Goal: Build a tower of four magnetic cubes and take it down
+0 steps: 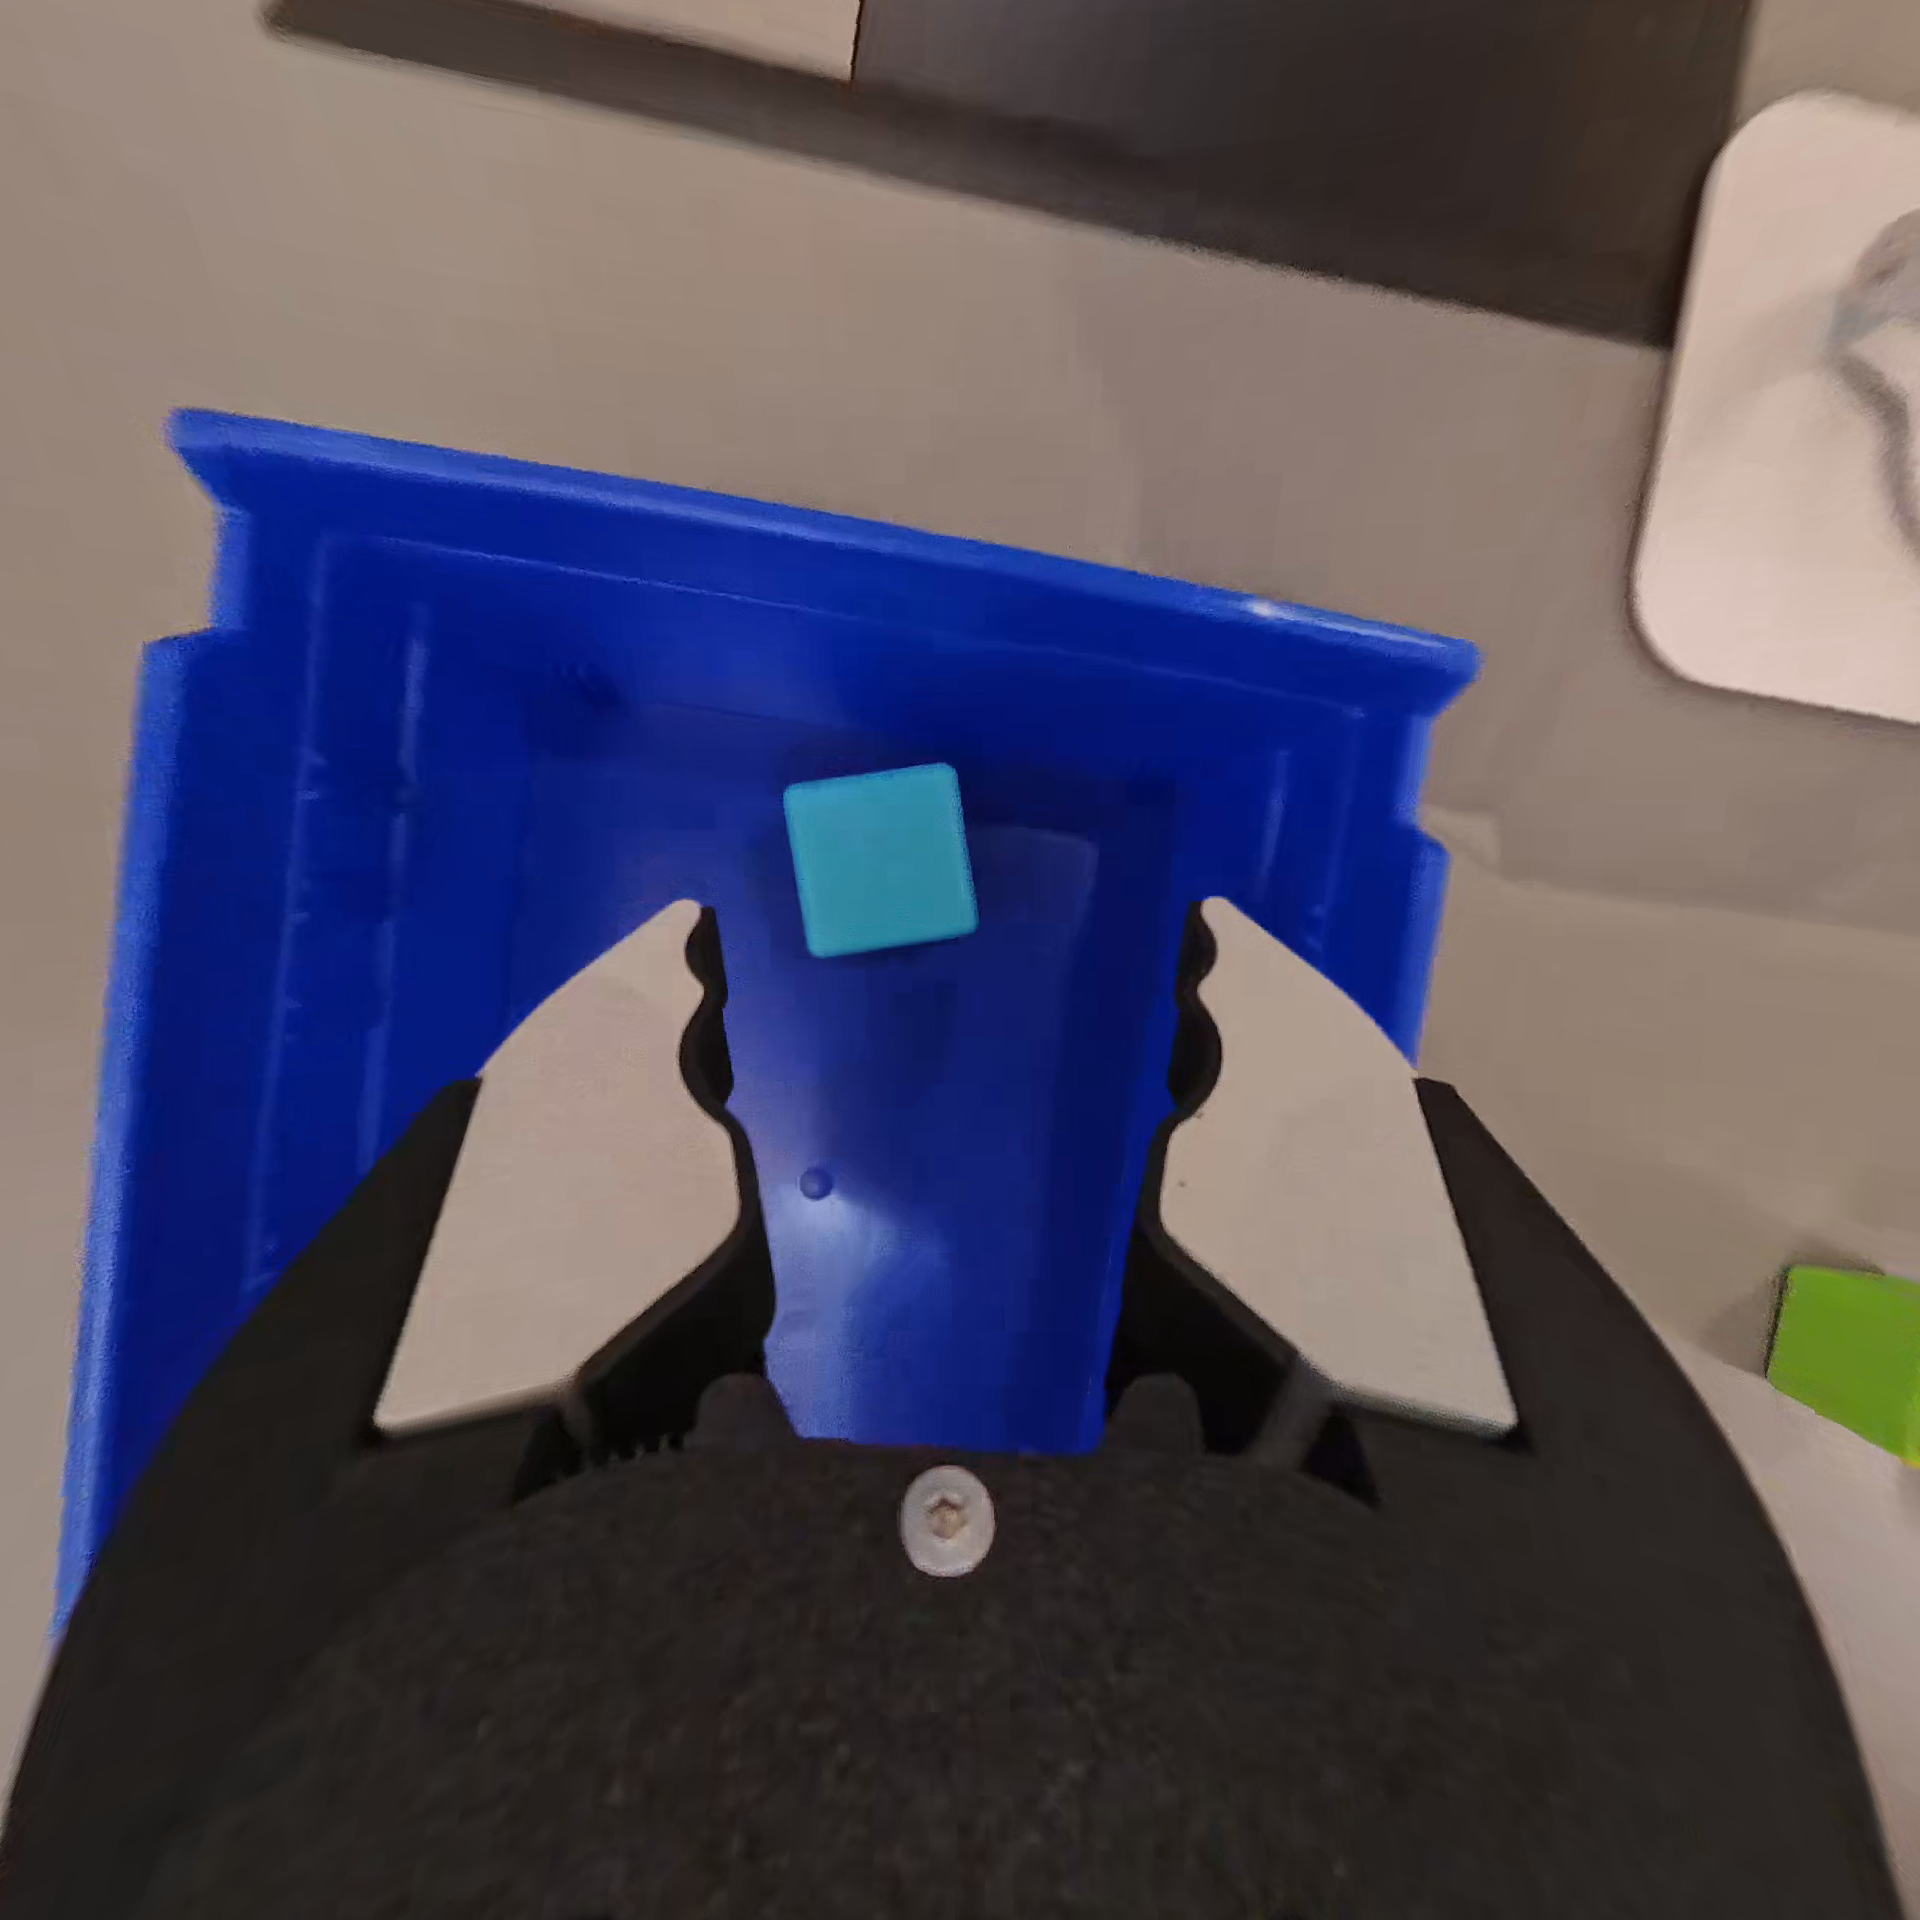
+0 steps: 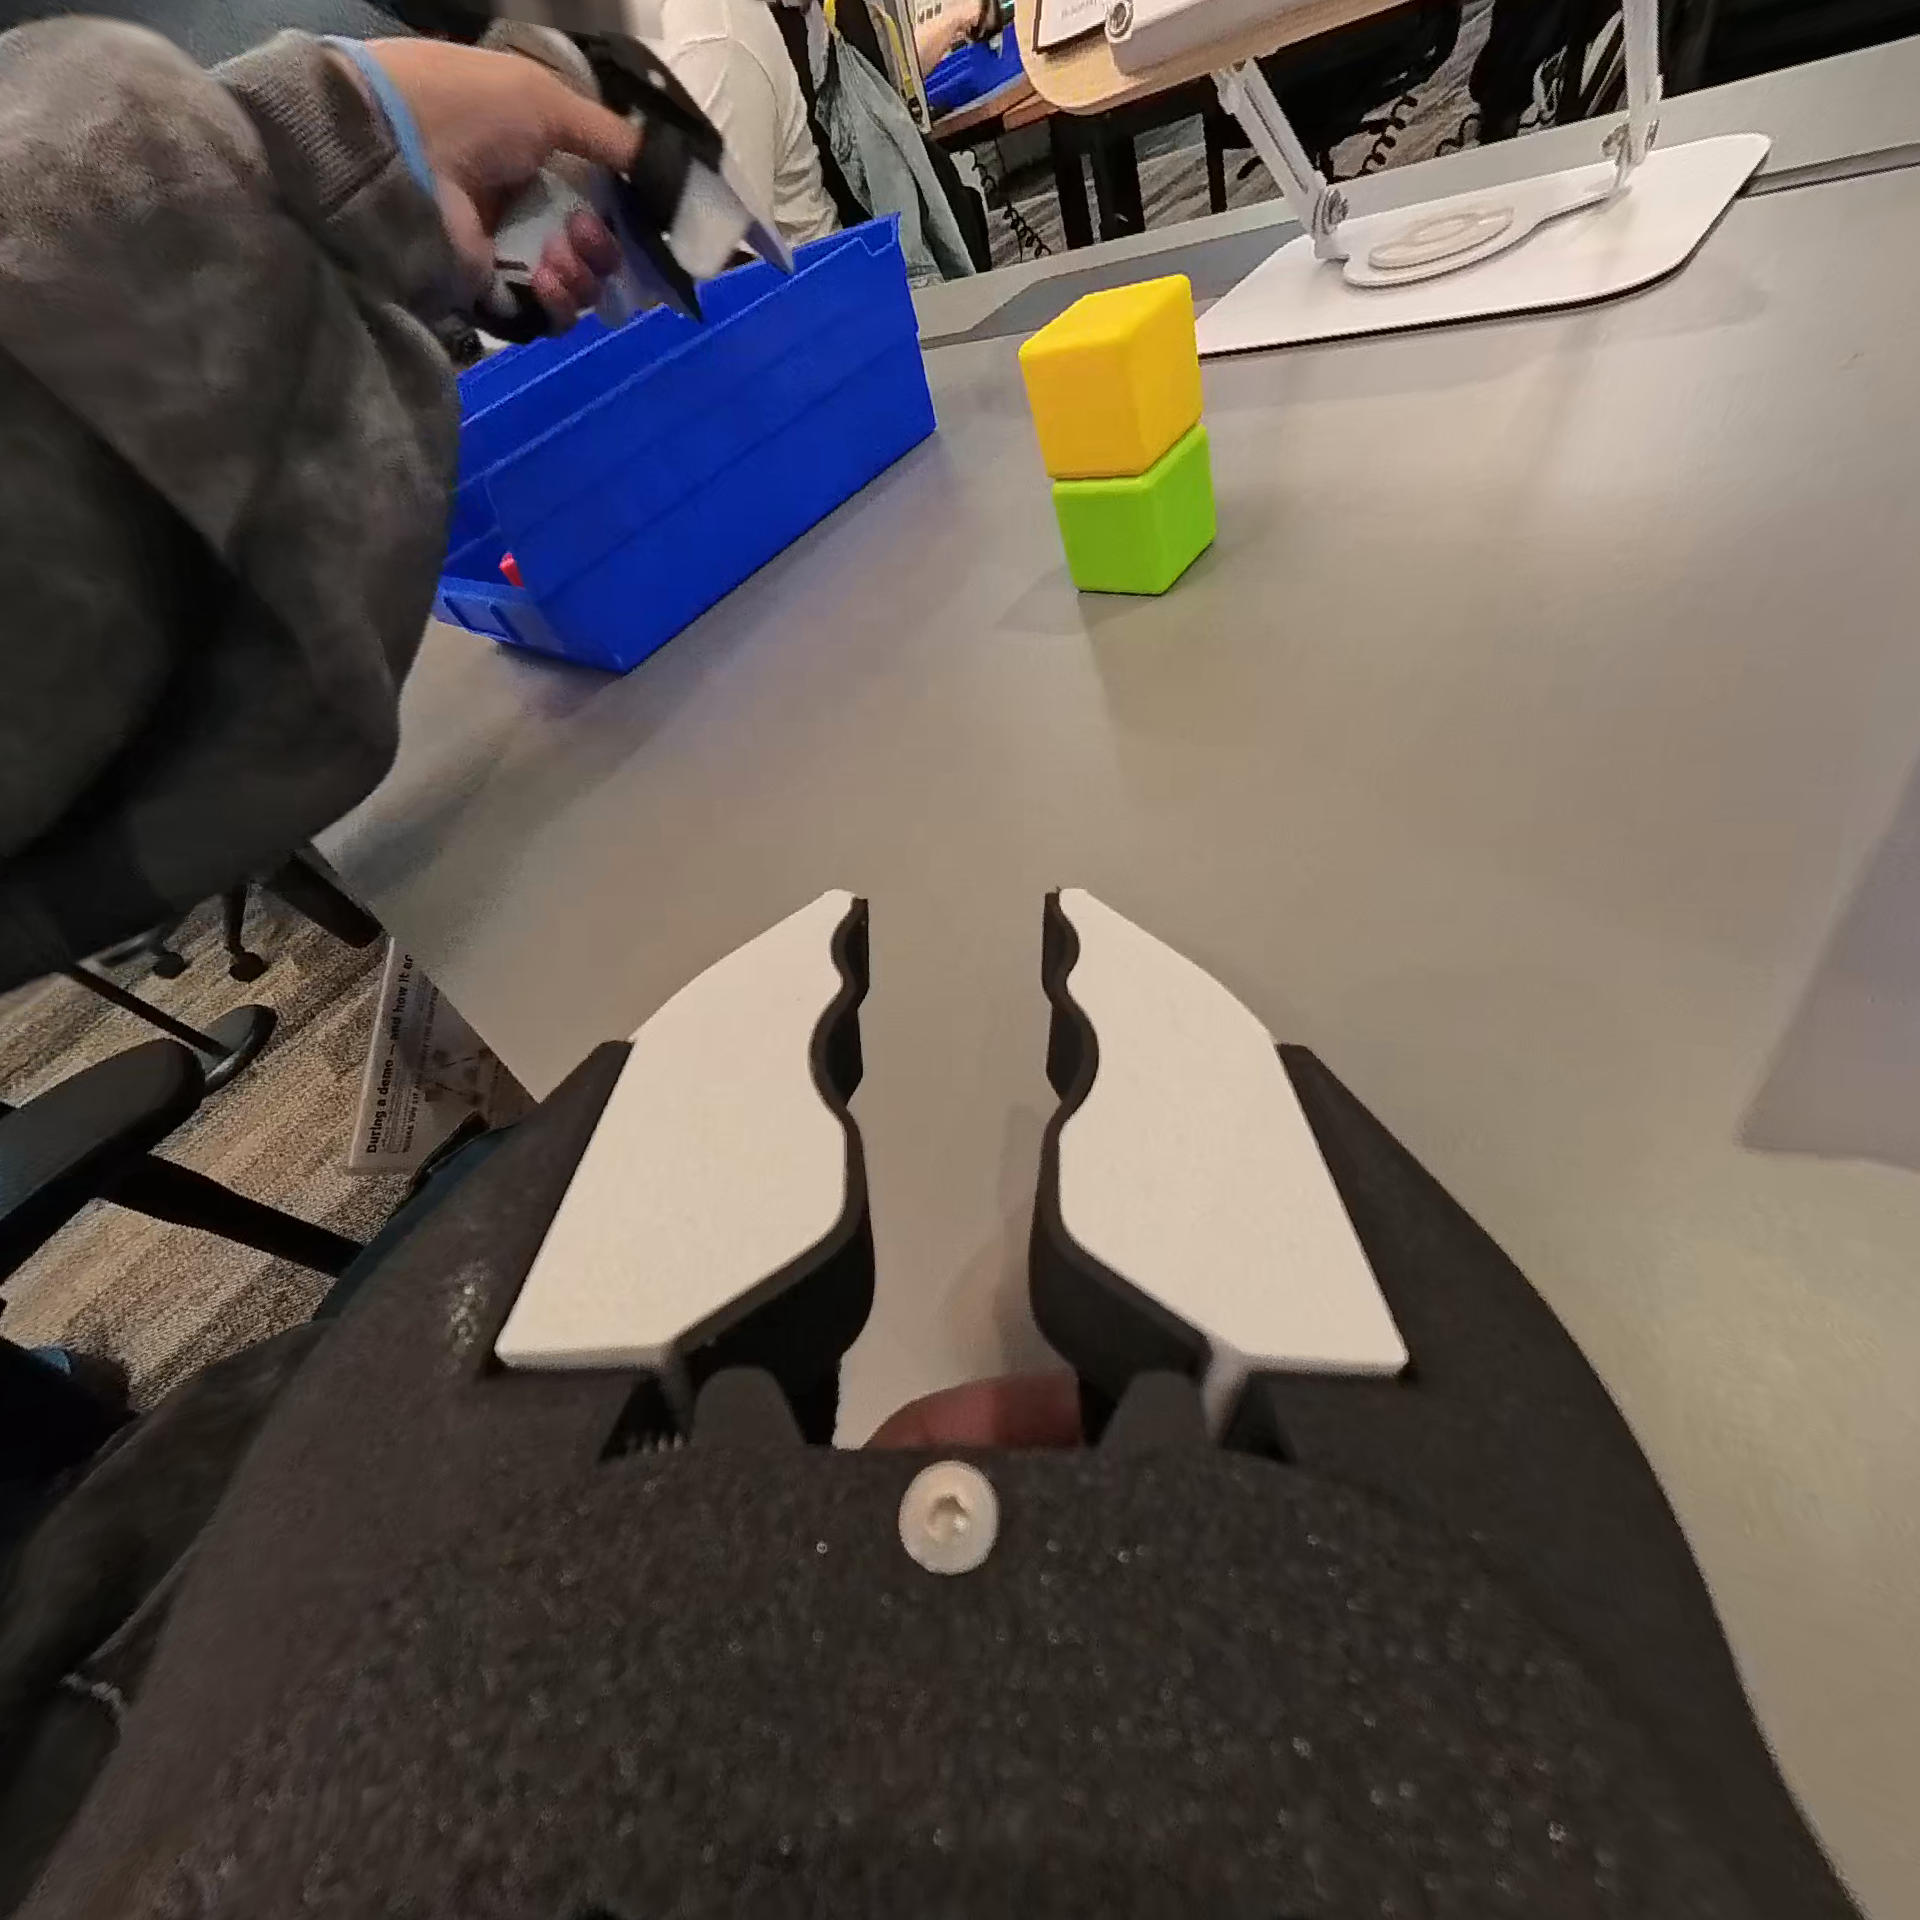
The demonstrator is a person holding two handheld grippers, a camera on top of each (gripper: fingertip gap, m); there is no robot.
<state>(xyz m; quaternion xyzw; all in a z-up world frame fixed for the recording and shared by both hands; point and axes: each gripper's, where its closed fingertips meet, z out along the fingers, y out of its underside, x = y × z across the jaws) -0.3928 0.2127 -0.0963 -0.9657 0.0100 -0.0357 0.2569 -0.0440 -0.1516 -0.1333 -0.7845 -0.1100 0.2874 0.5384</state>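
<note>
Left gripper [image 1: 951, 914] gaping wide and empty over a teal plastic cube [image 1: 879, 859] in the blue plastic bin [image 1: 343, 831]; right gripper [image 2: 956, 904] part-open, empty too.

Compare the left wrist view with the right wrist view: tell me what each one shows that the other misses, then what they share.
Only the left wrist view: the bin's inside, with a teal cube lying on its floor, framed by the open left gripper.

Only the right wrist view: the yellow cube stacked on the green cube, the open, empty right gripper, and a red piece at the bin's near end.

Both: the blue bin, the grey table, the white stand base.
</note>
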